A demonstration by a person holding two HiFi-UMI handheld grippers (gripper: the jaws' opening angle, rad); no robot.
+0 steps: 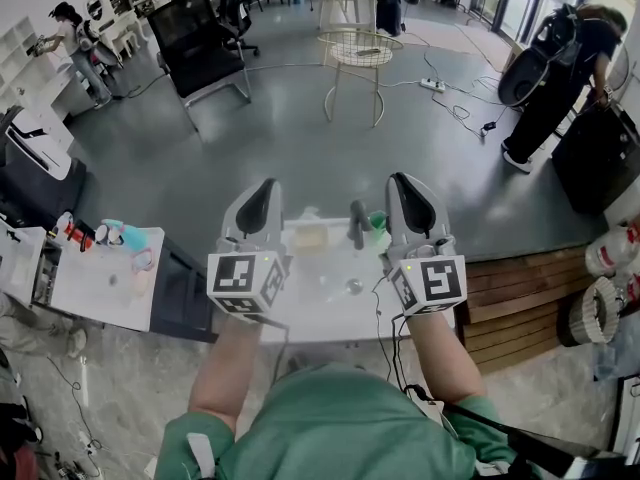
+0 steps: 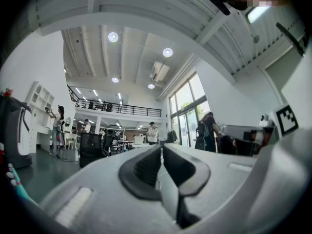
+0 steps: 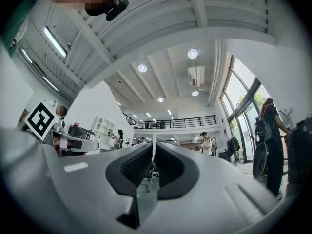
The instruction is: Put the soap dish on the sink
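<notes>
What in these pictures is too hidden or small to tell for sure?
- Head view: the soap dish is small and pale; whether it holds soap is unclear.
- Head view: the left gripper and right gripper cover parts of the sink.
- Both gripper views aim at the room, so neither shows the sink.

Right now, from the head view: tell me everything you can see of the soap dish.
The soap dish is a small, pale cream rectangle lying flat on the white sink top, near its far edge, left of the dark tap. Probably plastic; too small to tell whether it holds soap. It shows between the left gripper and the right gripper; neither touches it.
</notes>
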